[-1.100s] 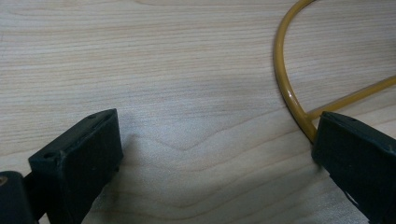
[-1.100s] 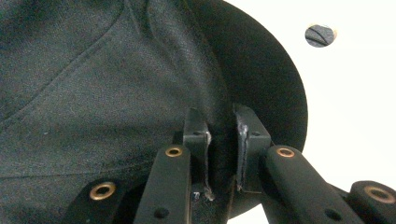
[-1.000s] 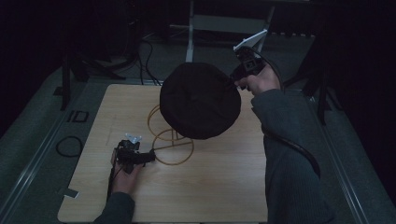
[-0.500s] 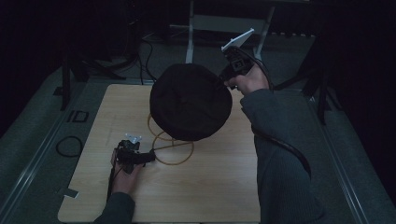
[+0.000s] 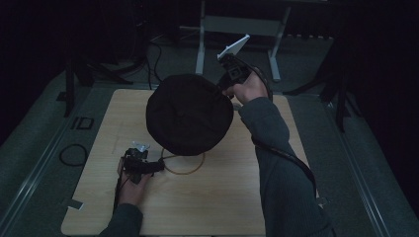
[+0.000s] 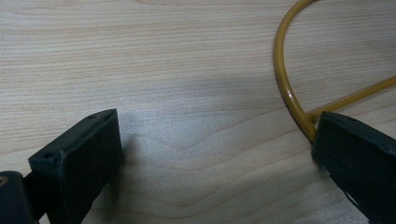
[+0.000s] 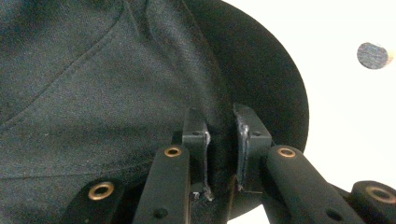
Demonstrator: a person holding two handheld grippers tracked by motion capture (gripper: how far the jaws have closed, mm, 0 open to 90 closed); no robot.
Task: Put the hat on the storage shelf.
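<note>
Aloft, round black hat [image 5: 189,114] pinched in right claw [image 7: 219,135]; left claw [image 6: 205,154] wide apart.

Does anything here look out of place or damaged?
Nothing stands out. The right gripper holds the black hat by its edge above the yellow wire stand, and the left gripper rests open on the table.

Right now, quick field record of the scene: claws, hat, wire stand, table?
right claw: shut on the black hat's edge, raised above the table
black hat: held in the air over the wire stand, crown up
left claw: open, low on the table, one jaw touching the wire ring
wire stand: yellow, ring base flat on the table, upper part hidden by the hat
table: light wood
</note>
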